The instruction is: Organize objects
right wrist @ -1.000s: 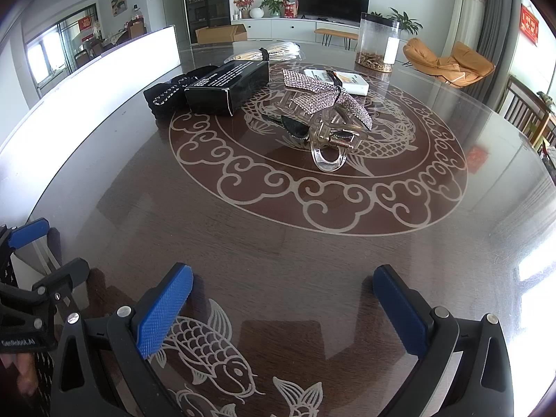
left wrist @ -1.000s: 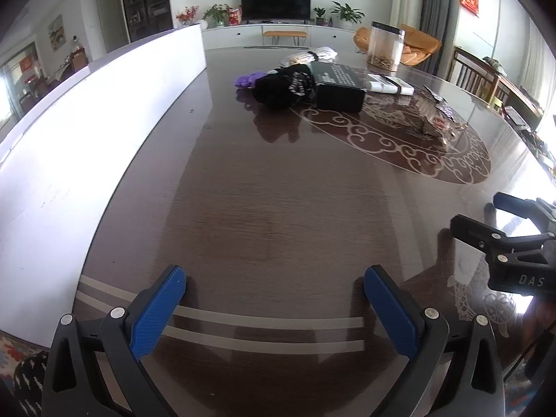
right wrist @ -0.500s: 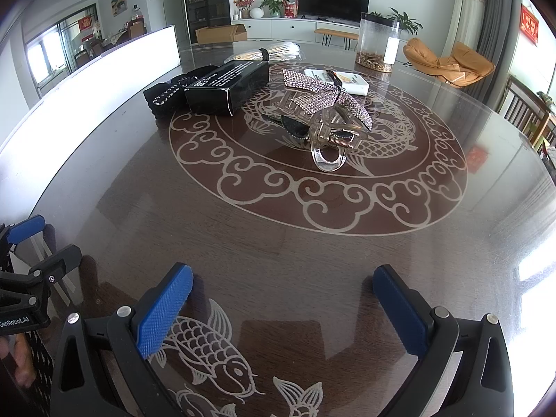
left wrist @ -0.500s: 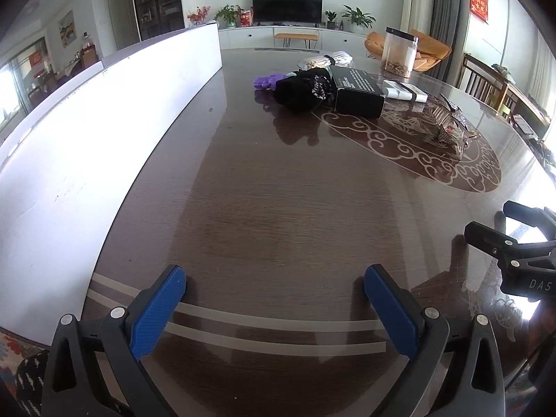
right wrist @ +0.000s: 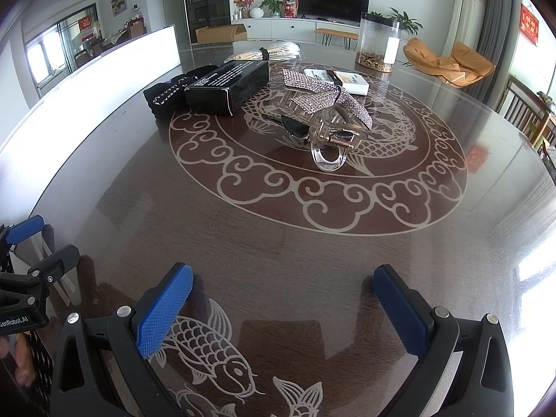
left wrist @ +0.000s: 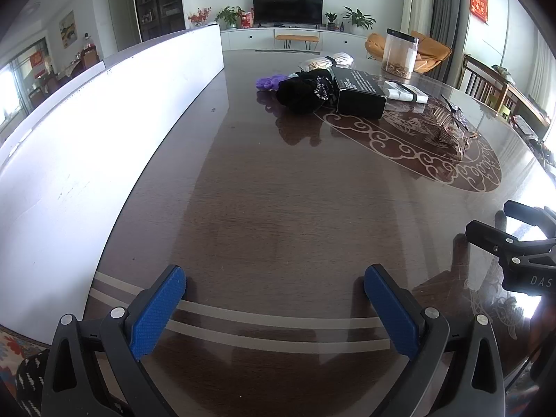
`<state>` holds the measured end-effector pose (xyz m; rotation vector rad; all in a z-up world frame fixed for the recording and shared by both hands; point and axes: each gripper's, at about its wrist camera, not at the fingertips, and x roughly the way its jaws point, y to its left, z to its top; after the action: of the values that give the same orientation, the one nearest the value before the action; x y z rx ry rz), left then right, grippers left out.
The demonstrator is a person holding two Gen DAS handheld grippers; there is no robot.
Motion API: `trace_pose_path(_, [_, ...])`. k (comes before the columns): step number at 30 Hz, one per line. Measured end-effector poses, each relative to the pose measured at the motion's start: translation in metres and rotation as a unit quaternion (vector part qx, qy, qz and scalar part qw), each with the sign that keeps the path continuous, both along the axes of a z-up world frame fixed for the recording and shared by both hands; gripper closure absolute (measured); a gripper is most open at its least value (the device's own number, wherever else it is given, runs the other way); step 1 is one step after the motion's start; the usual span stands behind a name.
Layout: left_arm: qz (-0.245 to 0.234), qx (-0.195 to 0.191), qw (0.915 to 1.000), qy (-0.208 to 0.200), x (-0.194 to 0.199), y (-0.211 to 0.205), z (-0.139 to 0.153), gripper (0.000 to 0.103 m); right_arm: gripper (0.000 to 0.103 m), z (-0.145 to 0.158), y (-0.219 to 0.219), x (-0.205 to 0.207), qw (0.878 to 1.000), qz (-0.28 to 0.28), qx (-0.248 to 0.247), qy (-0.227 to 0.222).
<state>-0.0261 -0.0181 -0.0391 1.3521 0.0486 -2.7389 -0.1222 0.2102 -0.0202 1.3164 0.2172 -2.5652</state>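
Only the left wrist view shows the purple item (left wrist: 270, 82) behind the black fabric bundle (left wrist: 302, 91). Both the left gripper (left wrist: 274, 309) and the right gripper (right wrist: 283, 307) are spread wide and empty above the dark glossy wooden table (right wrist: 243, 243). The clear plastic hair claw with rhinestone bow (right wrist: 325, 118) lies well ahead of the right fingers, beside the black rectangular box (right wrist: 227, 87).

Table (right wrist: 278, 243): box (right wrist: 227, 85) centre-left, pouch (right wrist: 166, 99) touching its left; hair clip (right wrist: 323, 118) right of box; jar (right wrist: 378, 41) behind.
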Motion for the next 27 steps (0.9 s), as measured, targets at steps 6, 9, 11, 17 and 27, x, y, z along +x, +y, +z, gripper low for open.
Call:
trace_pose_path(6, [0.0, 0.0, 1.0, 0.0, 0.0004, 0.0, 0.0001, 0.0, 0.0, 0.0, 0.0001, 0.0001, 1.0, 0.0, 0.0, 0.0])
trace_pose_path(9, [0.0, 0.0, 1.0, 0.0, 0.0001, -0.0002, -0.0001, 0.0, 0.0, 0.0001, -0.0001, 0.0, 1.0, -0.001, 0.0, 0.0])
trace_pose_path(11, [0.0, 0.0, 1.0, 0.0, 0.0005, -0.0002, -0.0001, 0.0, 0.0, 0.0, -0.0001, 0.0, 1.0, -0.001, 0.0, 0.0])
trace_pose_path(17, [0.0, 0.0, 1.0, 0.0, 0.001, -0.0003, 0.0, 0.0, 0.0, 0.0001, 0.0, 0.0, 1.0, -0.001, 0.0, 0.0])
trace_pose_path(27, [0.0, 0.0, 1.0, 0.001, 0.0021, -0.0018, 0.0001, 0.0, 0.0, -0.0007, -0.0009, -0.0008, 1.0, -0.001, 0.0, 0.0])
